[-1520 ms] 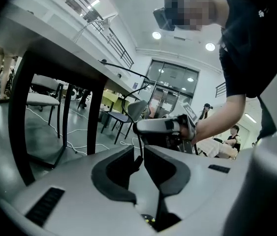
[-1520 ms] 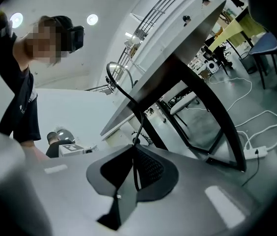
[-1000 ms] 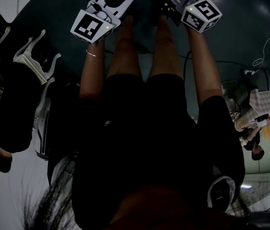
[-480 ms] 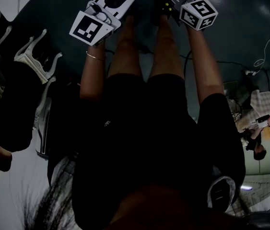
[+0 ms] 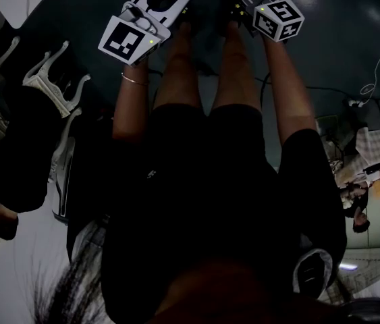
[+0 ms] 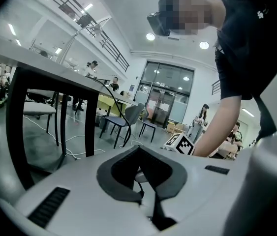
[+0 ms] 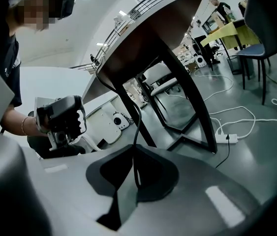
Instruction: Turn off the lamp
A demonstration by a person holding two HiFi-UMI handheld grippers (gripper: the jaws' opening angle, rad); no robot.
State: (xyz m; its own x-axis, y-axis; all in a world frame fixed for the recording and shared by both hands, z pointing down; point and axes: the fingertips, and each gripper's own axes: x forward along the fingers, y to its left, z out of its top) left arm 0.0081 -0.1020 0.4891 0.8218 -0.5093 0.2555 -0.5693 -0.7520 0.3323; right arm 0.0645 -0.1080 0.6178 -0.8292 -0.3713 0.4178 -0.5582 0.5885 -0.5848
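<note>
Left gripper [image 6: 139,148] has its jaws closed tip to tip with nothing clamped between them. The right gripper [image 7: 135,147] is closed the same way. A black cable [image 7: 137,117] hangs from under the table and lines up with the right gripper's tips, then shows on through the gap behind them. I cannot tell whether it touches them.

What looks like the lamp [image 6: 81,29], a thin angled arm with a flat head, stands on top of the table [image 6: 40,63], well above both grippers. I cannot tell whether it is lit.

In the head view the person holds both grippers low in front of the legs, close together. The marker cubes [image 5: 127,39] face the camera. A white power strip [image 7: 225,139] lies on the floor [image 7: 256,146] by the table's foot, and grey chairs [image 6: 123,122] stand farther back.
</note>
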